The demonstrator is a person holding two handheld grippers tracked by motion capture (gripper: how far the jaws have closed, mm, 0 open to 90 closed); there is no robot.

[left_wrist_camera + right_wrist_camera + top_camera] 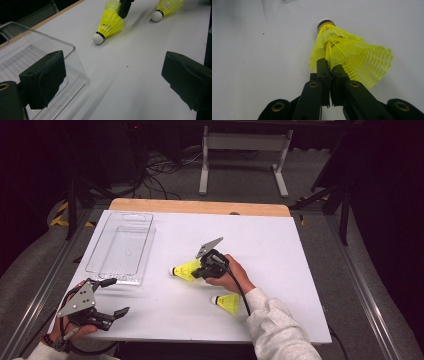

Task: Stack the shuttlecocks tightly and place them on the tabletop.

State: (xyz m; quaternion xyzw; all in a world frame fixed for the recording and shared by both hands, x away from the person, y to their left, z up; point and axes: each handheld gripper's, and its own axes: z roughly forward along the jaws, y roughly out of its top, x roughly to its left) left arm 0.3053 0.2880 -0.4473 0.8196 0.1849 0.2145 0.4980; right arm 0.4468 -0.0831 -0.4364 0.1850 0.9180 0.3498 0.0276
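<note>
We see the right hand-held gripper [198, 268] near the middle of the white counter [280, 250], its jaws pinched together on the mesh skirt of a yellow shuttlecock [186, 269]. In the right gripper view the two black jaws meet on the rim of that skirt [352, 57], with almost no gap between them, and the white cork tip with its dark band points away from the camera. In the left gripper view the same shuttlecock [109, 23] has its cork down at the counter surface while the skirt tilts upward in the grip; we cannot tell whether the cork actually touches the surface.

A second yellow shuttlecock [227, 303] lies on its side on the counter, near the person's right wrist and apart from the held one.

The left hand-held gripper [114, 296] hovers at the near left corner of the counter, jaws spread wide and holding nothing. Just beyond it sits a clear plastic tray [102, 247], whose near corner lies beside one of the left jaws in the left gripper view [75, 47].
</note>
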